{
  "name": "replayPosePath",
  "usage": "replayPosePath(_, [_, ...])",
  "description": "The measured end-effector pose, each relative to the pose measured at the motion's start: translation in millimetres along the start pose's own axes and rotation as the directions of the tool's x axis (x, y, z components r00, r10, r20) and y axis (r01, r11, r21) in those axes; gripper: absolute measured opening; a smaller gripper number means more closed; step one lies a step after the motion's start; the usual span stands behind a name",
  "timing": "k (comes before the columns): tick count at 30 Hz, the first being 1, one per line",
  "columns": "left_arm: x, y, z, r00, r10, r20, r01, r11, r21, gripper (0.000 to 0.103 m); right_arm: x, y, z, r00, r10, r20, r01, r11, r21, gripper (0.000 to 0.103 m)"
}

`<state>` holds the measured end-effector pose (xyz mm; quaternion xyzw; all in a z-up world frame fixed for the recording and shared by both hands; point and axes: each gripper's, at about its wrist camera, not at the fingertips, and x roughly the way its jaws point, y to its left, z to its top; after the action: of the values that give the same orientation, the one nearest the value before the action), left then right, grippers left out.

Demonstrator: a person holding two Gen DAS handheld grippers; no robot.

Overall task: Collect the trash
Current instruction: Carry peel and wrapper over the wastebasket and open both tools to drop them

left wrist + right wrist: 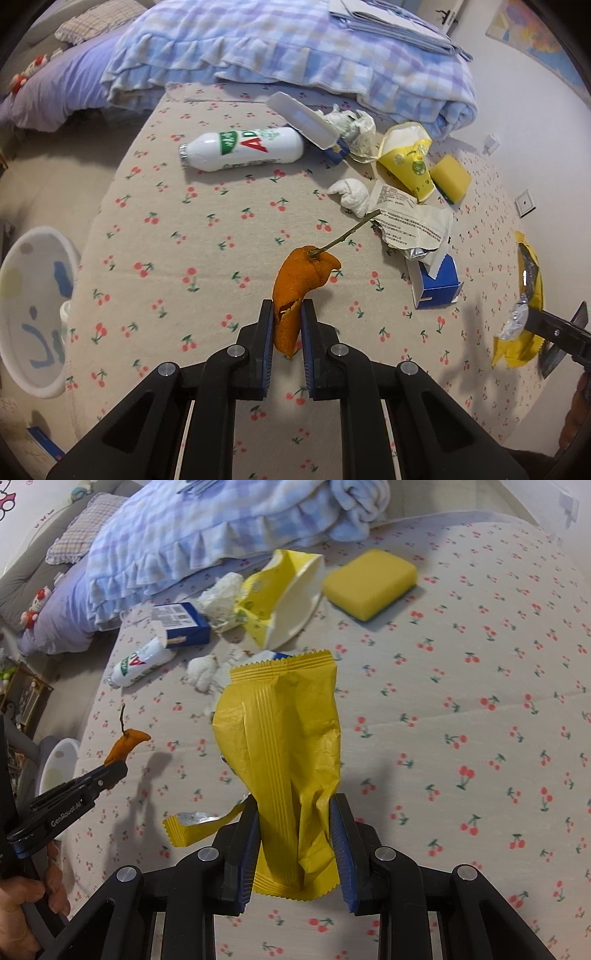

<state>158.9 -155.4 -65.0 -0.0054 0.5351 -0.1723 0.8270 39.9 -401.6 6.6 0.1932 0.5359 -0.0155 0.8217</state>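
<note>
My left gripper point(287, 314) is shut on an orange peel point(301, 280) with a thin stem, held above the cherry-print bed sheet point(184, 221); it also shows in the right wrist view point(125, 744). My right gripper point(294, 805) is shut on a torn yellow snack wrapper point(284, 746), also held above the sheet; the wrapper shows at the right edge of the left wrist view point(524, 306). More trash lies on the bed: a white bottle point(243, 149), a crushed yellow paper cup point(408, 162), tissue wads point(349, 192), crumpled paper point(413, 225), blue cartons point(437, 284).
A white bin point(33, 314) stands beside the bed at the left. A yellow sponge point(450, 177) lies by the cup. A folded blue plaid blanket point(295, 55) covers the far side of the bed. The wall point(535, 129) is at the right.
</note>
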Motion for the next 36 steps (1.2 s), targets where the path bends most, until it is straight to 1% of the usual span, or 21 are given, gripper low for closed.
replayPosePath(6, [-16.9,22.8,-4.6,1.0,0.005,0.021,-0.005,0.999,-0.033,0.014,6.2,23.6,3.3,1.0,0.023,-0.003,-0.023,1.0,-0.019,0.033])
replayPosePath(11, [-30.7,46.5,-9.7,0.999,0.021,0.036,-0.019,0.998,-0.063,0.014,15.4,51.7,5.5,0.999,0.049,-0.011,-0.049,0.997,-0.053,0.033])
replayPosePath(20, [-56.2,107.2,-24.2,0.996,0.072,0.051,-0.064,0.987,-0.145,0.014,39.9,106.4,4.8,0.995,0.087,-0.046,-0.091,0.99,-0.111,0.033])
replayPosePath(30, [-84.1,189.2,-44.0,0.989,0.133,0.065,-0.11,0.954,-0.279,0.014,72.6,171.7,-1.5,0.988,0.117,-0.098,-0.134,0.973,-0.19,0.033])
replayPosePath(36, [-97.1,226.7,-55.6,0.986,0.149,0.073,-0.116,0.932,-0.343,0.014,94.7,213.1,-6.3,0.979,0.155,-0.129,-0.18,0.96,-0.214,0.033])
